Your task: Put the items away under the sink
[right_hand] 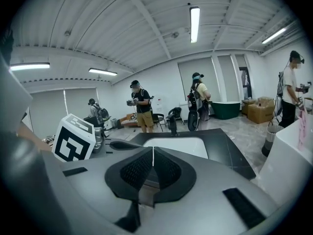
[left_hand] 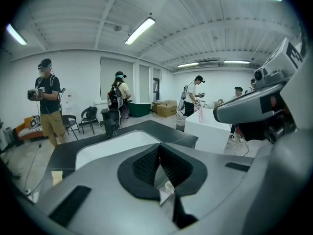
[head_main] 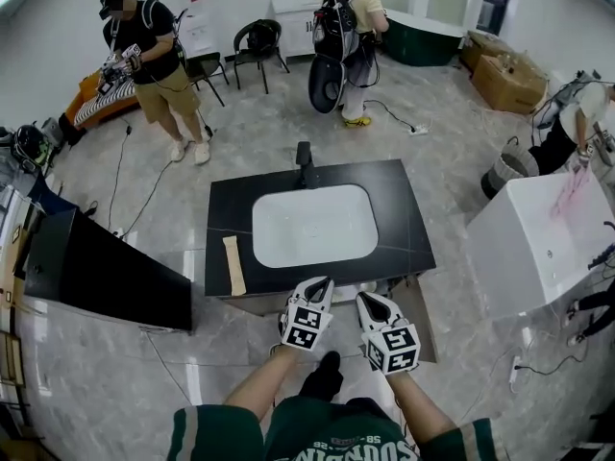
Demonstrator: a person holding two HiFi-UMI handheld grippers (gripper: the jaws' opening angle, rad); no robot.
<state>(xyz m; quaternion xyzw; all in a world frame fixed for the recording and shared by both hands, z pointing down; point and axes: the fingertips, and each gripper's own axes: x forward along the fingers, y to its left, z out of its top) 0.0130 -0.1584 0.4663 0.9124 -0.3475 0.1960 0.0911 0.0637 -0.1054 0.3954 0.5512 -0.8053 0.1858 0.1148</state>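
A black vanity top (head_main: 404, 219) with a white sink basin (head_main: 314, 225) and a black faucet (head_main: 305, 161) stands in front of me. A beige strip (head_main: 234, 264) lies on its left part. At its near right corner a brown cabinet door (head_main: 420, 320) stands open. My left gripper (head_main: 322, 282) and right gripper (head_main: 365, 299) hover side by side at the near edge, pointing toward the sink. In the left gripper view the pads (left_hand: 146, 163) of the left gripper (left_hand: 159, 148) meet with nothing between them. The right gripper (right_hand: 153, 152) is likewise shut and holds nothing.
A long black cabinet (head_main: 106, 272) stands to the left and a white unit (head_main: 538, 243) to the right. Cables run over the grey tiled floor (head_main: 144, 190). Other people (head_main: 154, 60) stand at the back near black chairs (head_main: 255, 46) and cardboard boxes (head_main: 504, 75).
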